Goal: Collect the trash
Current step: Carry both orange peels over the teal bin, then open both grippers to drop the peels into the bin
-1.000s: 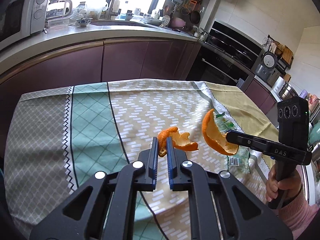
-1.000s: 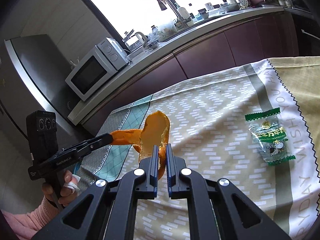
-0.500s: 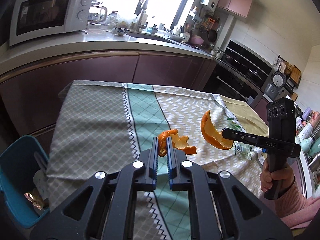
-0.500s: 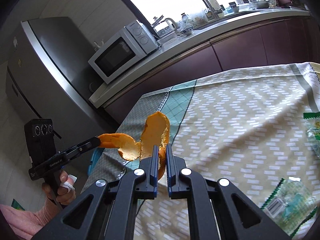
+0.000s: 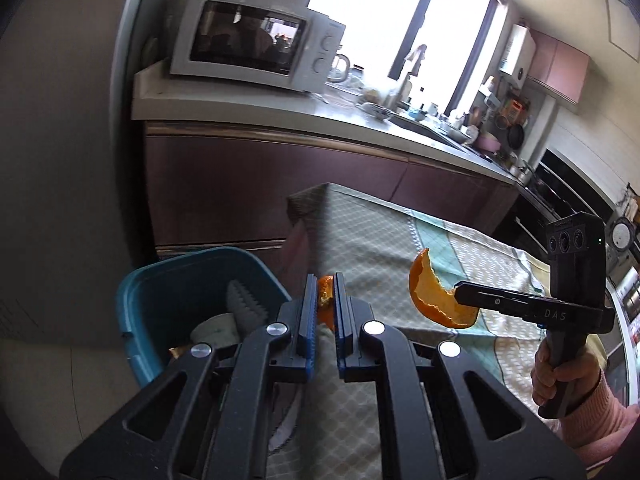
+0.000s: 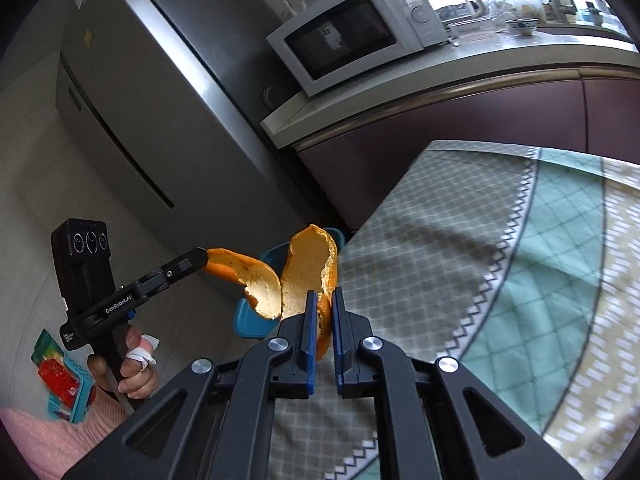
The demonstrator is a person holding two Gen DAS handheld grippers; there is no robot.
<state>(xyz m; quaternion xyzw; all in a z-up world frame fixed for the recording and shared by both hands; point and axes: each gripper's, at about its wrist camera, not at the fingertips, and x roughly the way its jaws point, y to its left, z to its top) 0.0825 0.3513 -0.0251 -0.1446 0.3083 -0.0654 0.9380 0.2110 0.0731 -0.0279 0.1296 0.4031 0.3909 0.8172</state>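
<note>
Left wrist view: the left gripper (image 5: pixel 322 294) has its jaws nearly together, pinched on a curled orange peel (image 5: pixel 325 300) that shows between the blue pads and hangs a little below them. Just past its tips and to their left stands a blue bin (image 5: pixel 160 300) on the floor, with a grey ridged piece and other scraps inside. Under the jaws and to their right runs the corner of a table covered with a patterned tablecloth (image 5: pixel 372 240). Further right, over the cloth, the right gripper (image 5: pixel 460 298) points toward the left one, held by a hand (image 5: pixel 560 376) in a pink sleeve.

Right wrist view: that gripper's jaws are likewise closed to a narrow gap, clamped on a cupped orange peel (image 6: pixel 310 268) that stands up above the tips. The curled peel in the left gripper nearly touches it on the left side. A strip of the bin's rim shows behind both peels. A microwave (image 6: pixel 352 28) sits on the counter beyond, beside a tall grey fridge (image 6: pixel 140 92).
</note>
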